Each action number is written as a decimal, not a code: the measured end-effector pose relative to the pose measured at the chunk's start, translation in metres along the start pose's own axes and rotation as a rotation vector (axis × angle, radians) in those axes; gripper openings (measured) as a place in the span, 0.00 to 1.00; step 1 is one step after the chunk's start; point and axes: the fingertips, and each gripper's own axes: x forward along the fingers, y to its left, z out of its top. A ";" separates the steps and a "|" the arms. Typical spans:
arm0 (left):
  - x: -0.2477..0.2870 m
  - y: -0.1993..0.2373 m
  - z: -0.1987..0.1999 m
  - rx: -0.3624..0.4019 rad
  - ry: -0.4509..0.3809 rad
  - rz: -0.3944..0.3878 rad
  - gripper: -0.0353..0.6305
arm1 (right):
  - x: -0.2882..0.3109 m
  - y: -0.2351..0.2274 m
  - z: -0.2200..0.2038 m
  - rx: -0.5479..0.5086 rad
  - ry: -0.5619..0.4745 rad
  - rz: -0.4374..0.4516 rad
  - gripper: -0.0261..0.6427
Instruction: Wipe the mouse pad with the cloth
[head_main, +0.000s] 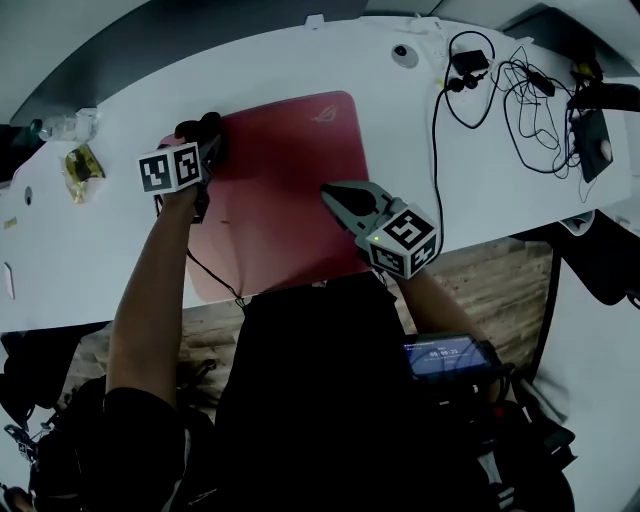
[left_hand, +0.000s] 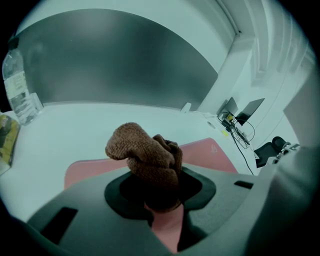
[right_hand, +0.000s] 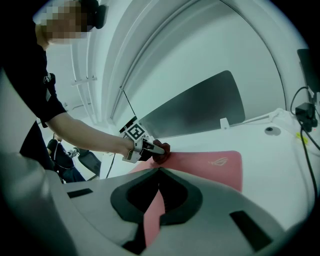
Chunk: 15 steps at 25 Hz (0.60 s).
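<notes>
A red mouse pad lies on the white table, reaching to its near edge. My left gripper is at the pad's far left corner, shut on a bunched brown cloth. In the left gripper view the cloth bulges up out of the jaws, with the pad beneath. My right gripper hovers over the pad's right part, shut, with nothing held. The right gripper view looks past its closed tips along the pad to the left gripper and cloth.
A water bottle and a yellow packet sit at the table's far left. Tangled black cables and a dark device occupy the right end. A laptop stands far right. A cord hangs off the near edge.
</notes>
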 end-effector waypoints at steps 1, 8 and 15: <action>-0.003 0.005 -0.001 0.003 -0.001 0.008 0.26 | 0.001 0.002 0.000 -0.001 0.000 -0.001 0.07; -0.030 0.051 -0.011 -0.009 -0.018 0.069 0.26 | 0.013 0.018 -0.001 -0.011 0.004 0.000 0.07; -0.059 0.098 -0.022 -0.053 -0.054 0.146 0.26 | 0.023 0.033 -0.001 -0.021 0.004 0.000 0.07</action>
